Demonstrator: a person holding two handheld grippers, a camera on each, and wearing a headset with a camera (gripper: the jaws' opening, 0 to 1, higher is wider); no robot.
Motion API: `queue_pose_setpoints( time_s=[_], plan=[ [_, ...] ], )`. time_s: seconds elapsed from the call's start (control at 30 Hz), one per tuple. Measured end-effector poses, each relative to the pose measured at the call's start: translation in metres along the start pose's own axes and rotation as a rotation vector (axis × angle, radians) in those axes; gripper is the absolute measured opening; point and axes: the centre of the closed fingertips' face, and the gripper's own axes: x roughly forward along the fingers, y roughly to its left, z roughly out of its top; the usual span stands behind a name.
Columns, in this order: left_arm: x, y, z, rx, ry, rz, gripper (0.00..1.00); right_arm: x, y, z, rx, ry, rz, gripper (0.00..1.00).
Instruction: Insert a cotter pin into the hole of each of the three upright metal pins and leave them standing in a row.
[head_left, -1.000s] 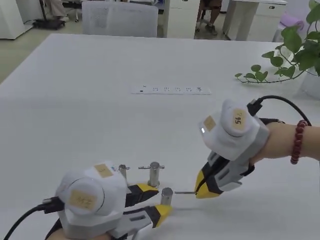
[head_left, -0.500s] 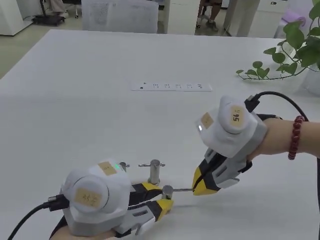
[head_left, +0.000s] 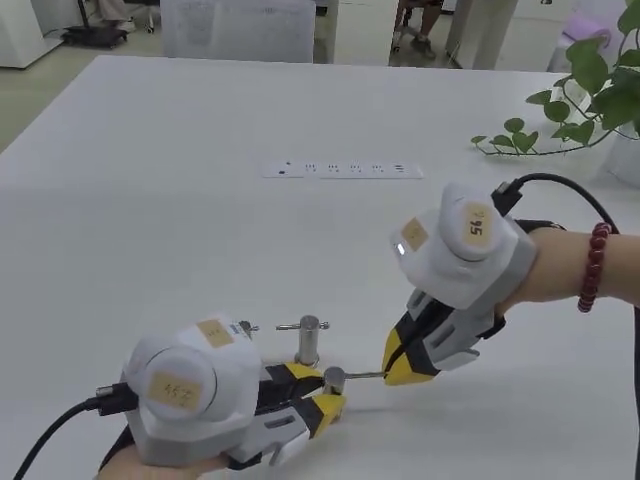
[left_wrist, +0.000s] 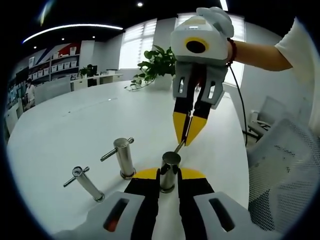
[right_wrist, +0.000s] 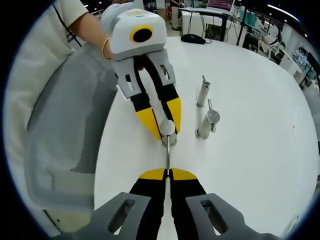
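The white worktop (head_left: 150, 200) carried a flat white power strip (head_left: 343, 171) lying near its middle. Three metal pins (left_wrist: 124, 158) stood upright, close together, on the near side of the power strip. A leafy plant (head_left: 590, 95) stood off to its right, one stem trailing over the surface.

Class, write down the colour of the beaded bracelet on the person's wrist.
Dark red. The bracelet shows best in the head view.

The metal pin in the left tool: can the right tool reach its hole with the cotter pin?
Probably yes: the left tool grips the metal pin low, its top stands free, and the cotter pin in the right tool reaches it.
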Motion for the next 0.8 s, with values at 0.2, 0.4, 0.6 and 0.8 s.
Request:
queue_pose_setpoints(
  time_s=[0.2,0.4,0.6,0.8],
  plan=[
    [0.0001,0.0,0.0,0.008,0.001,-0.006,0.12,0.0012,-0.0028,-0.0001,-0.047,0.009,-0.005,0.04],
    [0.0003,-0.0001,0.0,0.011,0.001,-0.018,0.12,0.0014,-0.0034,0.0002,-0.099,0.013,-0.003,0.04],
    [0.0006,-0.0003,-0.0002,0.013,0.001,-0.028,0.12,0.0021,-0.0034,0.0053,-0.124,-0.009,0.002,0.04],
    [0.0007,-0.0002,-0.0006,0.011,0.0,-0.033,0.12,0.0039,-0.0036,0.0071,-0.137,-0.005,0.003,0.04]
  ],
)
